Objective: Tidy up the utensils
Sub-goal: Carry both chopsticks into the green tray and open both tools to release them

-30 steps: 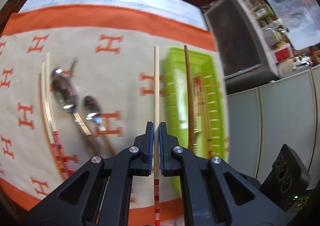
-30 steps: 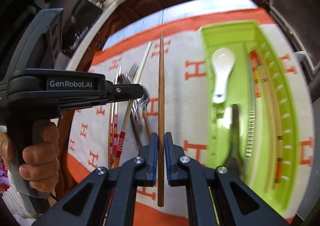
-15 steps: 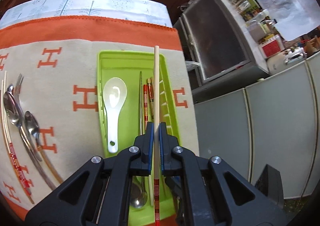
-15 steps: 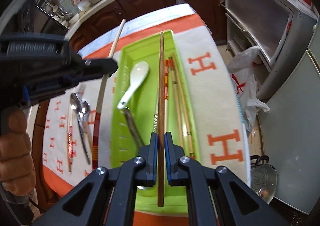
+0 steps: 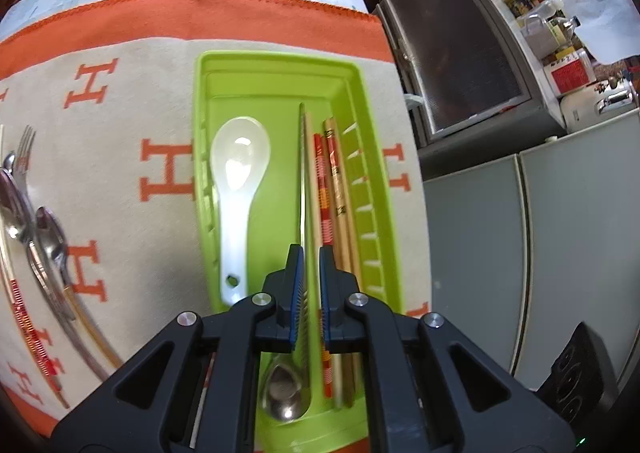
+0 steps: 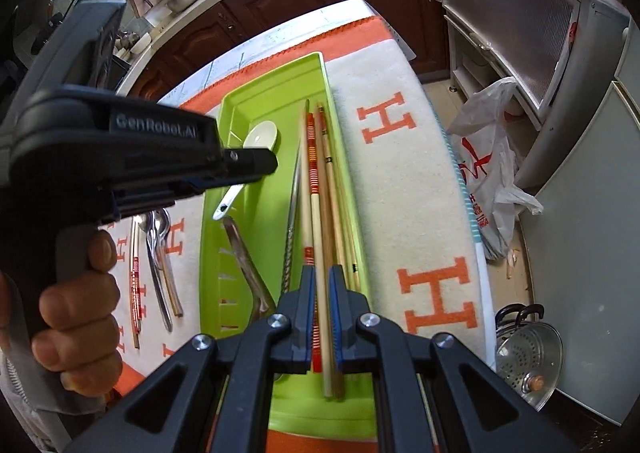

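My left gripper (image 5: 311,265) hangs low over the green tray (image 5: 280,61). Its jaws stand a narrow slit apart with nothing pinched. The pale red-banded chopstick (image 5: 313,193) lies in the tray under that slit, beside a metal chopstick and two patterned ones. A white spoon (image 5: 240,165) rests in the wider left compartment. My right gripper (image 6: 322,273) is over the same tray (image 6: 272,73), jaws just apart. The brown chopstick (image 6: 331,229) lies below it among the others. In the right wrist view the left gripper (image 6: 272,164) carries nothing.
Spoons (image 5: 44,245), a fork (image 5: 24,145) and red-banded chopsticks lie loose on the orange-and-cream cloth (image 5: 120,113) left of the tray. A hand (image 6: 76,293) grips the left tool. A plastic bag (image 6: 492,157) and a steamer pot (image 6: 528,365) are on the floor beyond the table's right edge.
Both grippers swung from over the cloth to over the green tray and sank. The pale chopstick and the brown one have left the jaws and now lie in the tray.
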